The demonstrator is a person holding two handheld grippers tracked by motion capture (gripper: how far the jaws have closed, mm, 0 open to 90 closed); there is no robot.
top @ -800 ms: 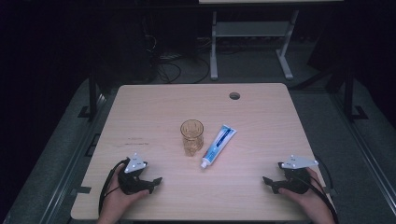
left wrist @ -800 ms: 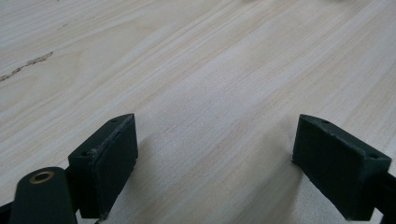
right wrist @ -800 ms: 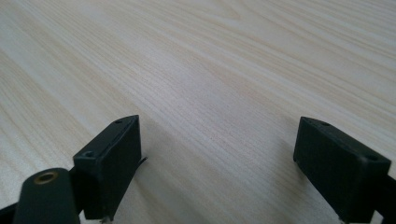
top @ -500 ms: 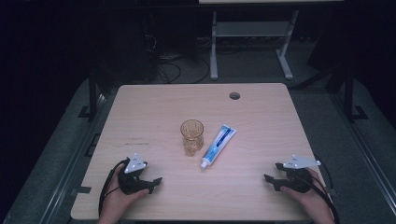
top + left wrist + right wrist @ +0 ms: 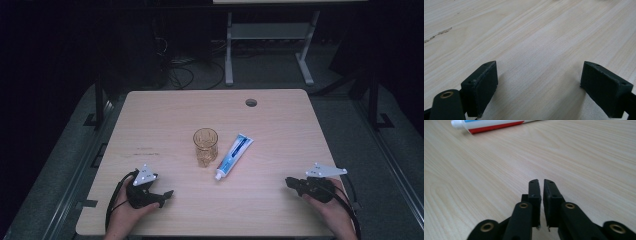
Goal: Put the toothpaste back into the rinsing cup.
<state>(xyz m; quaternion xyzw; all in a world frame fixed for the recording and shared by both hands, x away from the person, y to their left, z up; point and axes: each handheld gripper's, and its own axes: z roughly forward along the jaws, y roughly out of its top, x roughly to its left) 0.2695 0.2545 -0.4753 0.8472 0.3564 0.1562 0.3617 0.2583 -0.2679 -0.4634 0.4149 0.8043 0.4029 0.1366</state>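
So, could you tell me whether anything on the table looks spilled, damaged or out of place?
Nothing stands out. The glass stands upright, the capped toothpaste tube lies flat beside it, and nothing is spilled on the table.

Pale matt wood-grain table [image 5: 165, 120], amber glass tumbler [image 5: 205, 146], glossy plastic toothpaste tube [image 5: 234, 155]

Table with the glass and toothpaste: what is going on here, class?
A person rests a gripper in each hand on the table, near its front edge. The left gripper is open, the right gripper shut, both empty. The glass stands upright mid-table with the toothpaste lying just beside it, neither touched.
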